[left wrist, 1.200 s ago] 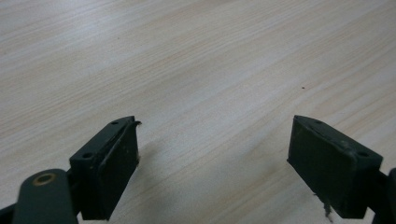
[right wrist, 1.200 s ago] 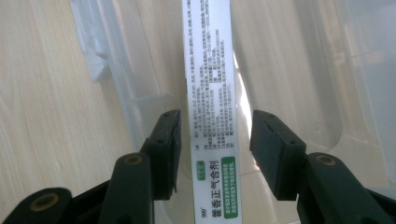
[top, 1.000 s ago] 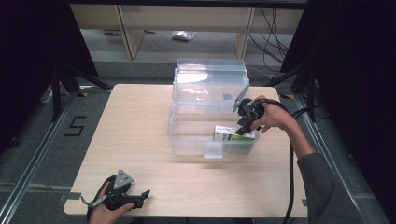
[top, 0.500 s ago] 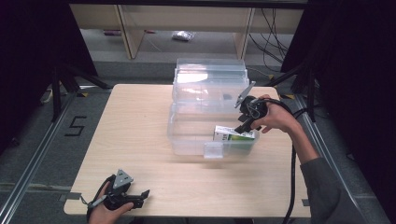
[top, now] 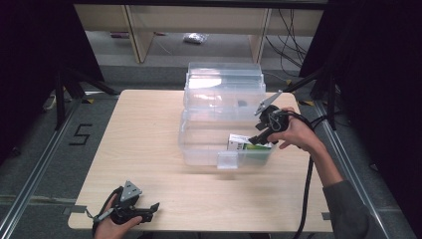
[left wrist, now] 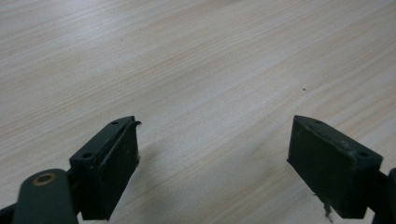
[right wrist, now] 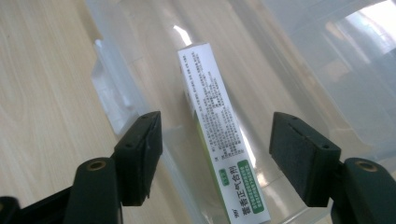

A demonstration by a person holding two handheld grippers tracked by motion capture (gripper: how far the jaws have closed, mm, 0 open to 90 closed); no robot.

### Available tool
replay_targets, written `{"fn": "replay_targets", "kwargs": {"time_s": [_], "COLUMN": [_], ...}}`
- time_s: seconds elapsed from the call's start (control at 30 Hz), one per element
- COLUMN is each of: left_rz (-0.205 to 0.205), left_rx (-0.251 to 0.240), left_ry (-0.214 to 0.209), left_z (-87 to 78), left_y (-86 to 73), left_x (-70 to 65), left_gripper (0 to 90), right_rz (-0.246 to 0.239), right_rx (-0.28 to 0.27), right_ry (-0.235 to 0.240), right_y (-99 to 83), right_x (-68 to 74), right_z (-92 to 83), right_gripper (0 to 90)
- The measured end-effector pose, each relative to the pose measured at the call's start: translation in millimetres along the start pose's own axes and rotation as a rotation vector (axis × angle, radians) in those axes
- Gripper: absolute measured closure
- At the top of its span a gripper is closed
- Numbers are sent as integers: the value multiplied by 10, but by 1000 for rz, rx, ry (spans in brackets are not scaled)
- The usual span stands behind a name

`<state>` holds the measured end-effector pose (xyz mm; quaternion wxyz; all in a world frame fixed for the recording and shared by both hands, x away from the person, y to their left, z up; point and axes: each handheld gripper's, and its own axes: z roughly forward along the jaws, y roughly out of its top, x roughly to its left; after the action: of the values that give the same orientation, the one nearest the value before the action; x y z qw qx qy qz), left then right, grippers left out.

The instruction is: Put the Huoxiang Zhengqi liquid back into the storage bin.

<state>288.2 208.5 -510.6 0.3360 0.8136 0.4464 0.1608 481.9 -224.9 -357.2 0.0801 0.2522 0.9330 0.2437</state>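
A clear plastic bin [top: 199, 144] stands mid-table with its lid [top: 224, 89] swung open behind it. Inside, at the right end, a white and green medicine box [top: 244, 145] lies on its narrow side; in the right gripper view the box [right wrist: 219, 135] sits between and below the two jaws. My right gripper [top: 259, 133] hovers open over the bin's right end, above the box and apart from it. My left gripper [top: 149, 211] rests open near the table's front left edge, jaws wide over bare wood [left wrist: 210, 93].
The bin's front latch tab [top: 228, 160] sticks out toward me. A cable [top: 304, 199] trails from the right gripper down the table's right side. Shelving [top: 149, 25] stands beyond the far edge. Open tabletop [top: 134, 134] lies left of the bin.
The right gripper has shifted slightly right and up over the bin's right end. The left gripper has stayed near the front edge.
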Motion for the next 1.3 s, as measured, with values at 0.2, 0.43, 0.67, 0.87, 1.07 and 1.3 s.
{"fn": "replay_targets", "kwargs": {"time_s": [0.2, 0.43, 0.67, 0.87, 1.07, 1.3], "left_rz": [-12, 9, 5, -5, -7, 4], "left_rx": [-16, 7, 1, -3, -15, -3], "left_ry": [17, 8, 8, 16, 10, 14], "left_z": [21, -2, 3, 4, 5, -4], "left_y": [-4, -3, -4, -6, -6, -3], "left_x": [-12, 4, -1, -6, -11, 2], "left_gripper": [156, 156, 156, 156, 156, 156], "right_rz": [40, 110, 151, 165, 189, 221], "right_rx": [-75, -133, -183, -207, -218, -269], "right_ry": [-5, -14, -19, -30, -34, -63], "right_y": [-121, -220, -285, -323, -367, -452], "right_x": [95, 222, 292, 371, 419, 488], "right_z": [-53, -22, 4, 30, 8, 29], "right_gripper": [336, 315, 284, 272, 258, 246]}}
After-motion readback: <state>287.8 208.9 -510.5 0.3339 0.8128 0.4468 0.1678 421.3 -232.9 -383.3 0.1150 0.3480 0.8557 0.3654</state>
